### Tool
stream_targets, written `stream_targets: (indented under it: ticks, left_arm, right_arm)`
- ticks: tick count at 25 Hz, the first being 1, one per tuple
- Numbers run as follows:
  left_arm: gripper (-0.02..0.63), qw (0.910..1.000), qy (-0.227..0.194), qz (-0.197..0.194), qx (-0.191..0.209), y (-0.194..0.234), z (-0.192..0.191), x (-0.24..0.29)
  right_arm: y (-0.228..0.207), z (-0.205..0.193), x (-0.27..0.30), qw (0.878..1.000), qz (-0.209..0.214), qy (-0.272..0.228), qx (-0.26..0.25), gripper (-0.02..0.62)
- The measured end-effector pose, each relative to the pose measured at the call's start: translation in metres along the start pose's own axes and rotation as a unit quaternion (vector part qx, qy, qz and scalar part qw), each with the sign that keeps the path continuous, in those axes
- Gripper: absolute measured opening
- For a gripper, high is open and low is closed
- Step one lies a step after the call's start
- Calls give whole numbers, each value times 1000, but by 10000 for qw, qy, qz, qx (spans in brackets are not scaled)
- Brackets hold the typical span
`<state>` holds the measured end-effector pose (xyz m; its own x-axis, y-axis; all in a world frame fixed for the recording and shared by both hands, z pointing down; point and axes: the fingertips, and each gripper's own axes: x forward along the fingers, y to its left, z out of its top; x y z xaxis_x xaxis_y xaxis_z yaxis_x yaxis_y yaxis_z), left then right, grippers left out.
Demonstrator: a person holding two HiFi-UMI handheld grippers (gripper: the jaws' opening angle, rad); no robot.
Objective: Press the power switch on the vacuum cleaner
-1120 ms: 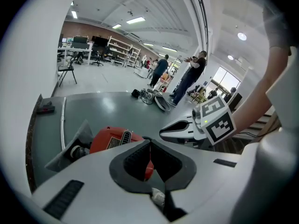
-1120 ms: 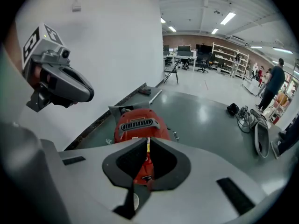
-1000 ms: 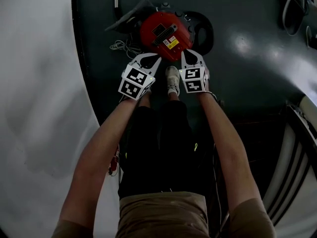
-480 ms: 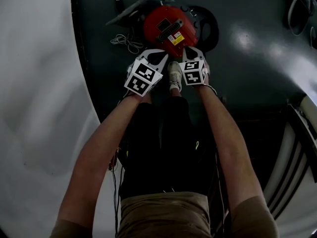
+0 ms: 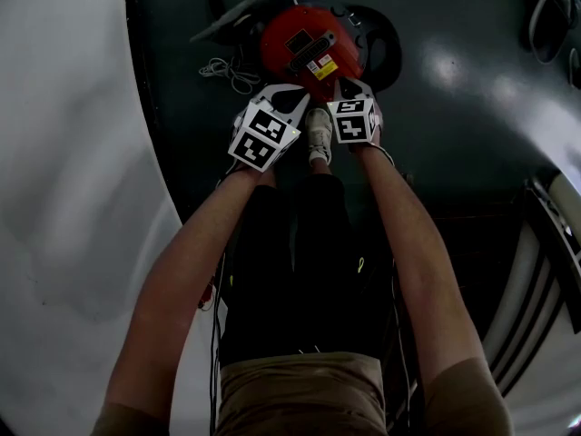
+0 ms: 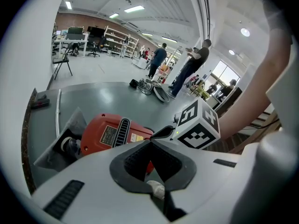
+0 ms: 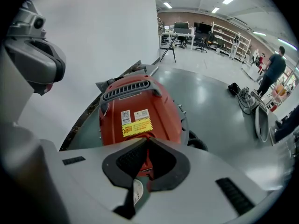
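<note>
Head view: red vacuum cleaner (image 5: 304, 44), yellow label (image 5: 320, 66); left gripper (image 5: 289, 98), right gripper (image 5: 352, 87) jaws closed

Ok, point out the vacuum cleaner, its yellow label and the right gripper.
vacuum cleaner (image 5: 283, 59), head view, red top shell.
yellow label (image 7: 137, 126), right gripper view, label's middle.
right gripper (image 7: 147, 139), right gripper view, meeting jaw tips.
</note>
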<state>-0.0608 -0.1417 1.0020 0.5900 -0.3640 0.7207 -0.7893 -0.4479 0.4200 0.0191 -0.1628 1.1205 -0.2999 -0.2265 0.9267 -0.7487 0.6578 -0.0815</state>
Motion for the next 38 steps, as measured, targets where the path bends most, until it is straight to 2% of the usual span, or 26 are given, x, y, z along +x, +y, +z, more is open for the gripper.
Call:
stream_targets:
  ticks: [9,14,16,18,20,24,30,33,38]
  left_arm:
    - [8,10000,31,-31,-22,3,-2,-1]
    - [8,9999,-105,-27,-74,4,3,-1]
    - [8,9998,-142,-58,-80,1,8,-6]
    - [8,9998,-187,-69,-81,-1,12,-14]
    - [8,9996,-253,-53,-59,-3,17,-24]
    - [8,9992,-389,-18,-19,-12,31,-50]
    - [8,9964,-831,-53,147,-42,79,-116]
    - [8,9935,-1104,-107,268,-66,112,-162]
    - [8,9839,-1675,-317,541,-120,183,-255]
  right_arm:
    - [-5,-1,8,9991,50,135,403,15]
    - [-7,1,7,9994,45,35,334,15]
    - [-15,6,1,9975,34,-256,652,15]
    - [-18,12,-12,9913,143,-605,1157,15]
    - [-16,18,-30,9851,265,-875,1454,15]
    - [-11,35,-80,9748,371,-1382,1714,15]
    - [-4,83,-189,9439,453,-2289,2335,15]
    - [3,112,-256,9319,416,-2740,2339,15]
    - [14,177,-387,9123,397,-3529,2038,15]
